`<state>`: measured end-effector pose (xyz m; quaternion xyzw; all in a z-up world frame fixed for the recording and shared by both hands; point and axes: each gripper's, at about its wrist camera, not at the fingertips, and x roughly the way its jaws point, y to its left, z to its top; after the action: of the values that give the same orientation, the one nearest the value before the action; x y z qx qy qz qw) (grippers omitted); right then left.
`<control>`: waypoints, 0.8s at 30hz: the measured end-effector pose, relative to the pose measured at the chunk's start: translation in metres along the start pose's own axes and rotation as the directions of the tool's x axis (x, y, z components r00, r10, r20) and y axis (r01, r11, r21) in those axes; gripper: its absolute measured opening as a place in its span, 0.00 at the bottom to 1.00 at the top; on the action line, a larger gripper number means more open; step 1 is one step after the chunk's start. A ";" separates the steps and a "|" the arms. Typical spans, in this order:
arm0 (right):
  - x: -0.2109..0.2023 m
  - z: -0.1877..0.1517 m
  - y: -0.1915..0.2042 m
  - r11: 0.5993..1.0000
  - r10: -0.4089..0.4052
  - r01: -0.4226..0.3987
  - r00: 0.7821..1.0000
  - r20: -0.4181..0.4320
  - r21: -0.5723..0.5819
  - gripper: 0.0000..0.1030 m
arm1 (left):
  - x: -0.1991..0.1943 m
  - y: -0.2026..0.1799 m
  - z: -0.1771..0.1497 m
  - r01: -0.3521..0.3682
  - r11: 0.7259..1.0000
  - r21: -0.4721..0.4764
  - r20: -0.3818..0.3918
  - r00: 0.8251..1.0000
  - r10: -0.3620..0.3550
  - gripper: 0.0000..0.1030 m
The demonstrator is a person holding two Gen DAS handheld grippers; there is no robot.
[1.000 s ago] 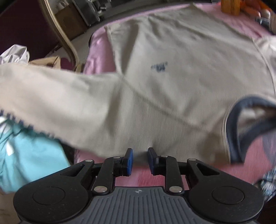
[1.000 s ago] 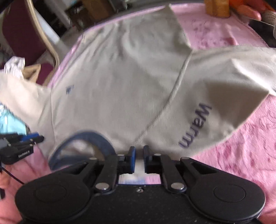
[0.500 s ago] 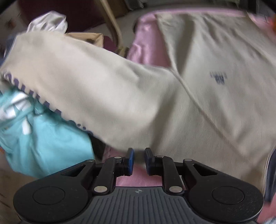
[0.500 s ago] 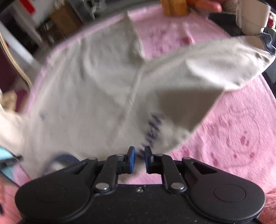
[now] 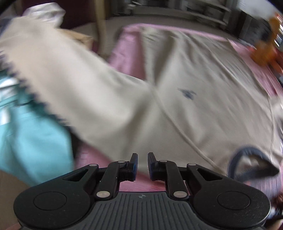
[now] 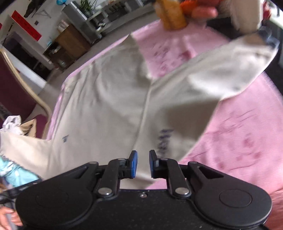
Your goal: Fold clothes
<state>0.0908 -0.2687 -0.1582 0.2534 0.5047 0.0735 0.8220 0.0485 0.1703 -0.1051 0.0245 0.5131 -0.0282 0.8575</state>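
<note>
A beige long-sleeved shirt point(image 5: 194, 115) lies spread front-up on a pink tablecloth point(image 5: 127, 53), its navy collar point(image 5: 247, 162) nearest me. Its left sleeve point(image 5: 70, 79) hangs off the table's left edge. My left gripper point(image 5: 141, 163) hovers at the near edge by the left shoulder, open by a narrow gap with nothing in it. In the right wrist view the shirt point(image 6: 109, 106) has its right sleeve point(image 6: 230, 70) stretched out to the right, with navy lettering point(image 6: 164, 139) on it. My right gripper point(image 6: 143, 163) sits just above the right shoulder, narrowly open and holding nothing.
A turquoise garment point(image 5: 31, 141) lies below the hanging sleeve at the left. A wooden chair point(image 6: 23, 85) with a maroon seat stands off the table's left side. An orange bottle point(image 6: 172, 16) and other items stand at the table's far right. A hand point(image 6: 7, 215) shows at bottom left.
Both views have shifted over the shirt: the left one swung out to the hanging sleeve and partly back, the right one moved along the right sleeve. The shirt has stayed in place.
</note>
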 end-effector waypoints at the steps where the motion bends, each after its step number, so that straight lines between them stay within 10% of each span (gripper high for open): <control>1: 0.009 -0.001 0.002 1.000 0.012 -0.012 0.999 -0.030 0.003 0.14 | 0.009 -0.006 0.000 -0.007 1.000 0.027 -0.028 1.000 0.007 0.18; 6: 0.035 -0.013 0.008 0.999 0.036 -0.037 0.981 -0.188 -0.003 0.14 | 0.005 -0.020 -0.012 -0.012 0.991 0.134 -0.046 0.999 0.018 0.16; 14: -0.006 -0.025 0.013 0.995 -0.060 0.054 0.995 -0.078 -0.081 0.15 | -0.017 -0.021 -0.018 0.119 0.987 0.107 0.063 0.990 -0.126 0.16; 17: 0.006 -0.021 0.017 0.996 -0.041 0.036 0.997 -0.061 -0.080 0.15 | 0.009 -0.036 -0.001 0.056 0.992 0.112 0.053 0.997 -0.062 0.16; 21: 0.014 -0.025 0.022 0.971 -0.207 0.196 0.976 -0.071 -0.136 0.07 | 0.025 -0.046 -0.006 -0.078 0.985 0.154 -0.007 0.997 0.080 0.25; 24: -0.007 -0.026 0.021 0.932 -0.330 0.331 0.944 0.033 -0.146 0.16 | 0.012 -0.038 -0.002 -0.103 0.989 0.110 0.020 0.995 0.101 0.14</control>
<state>0.0681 -0.2441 -0.1514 0.1031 0.5298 -0.0290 0.8413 0.0497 0.1325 -0.1176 0.0979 0.5027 -0.0127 0.8588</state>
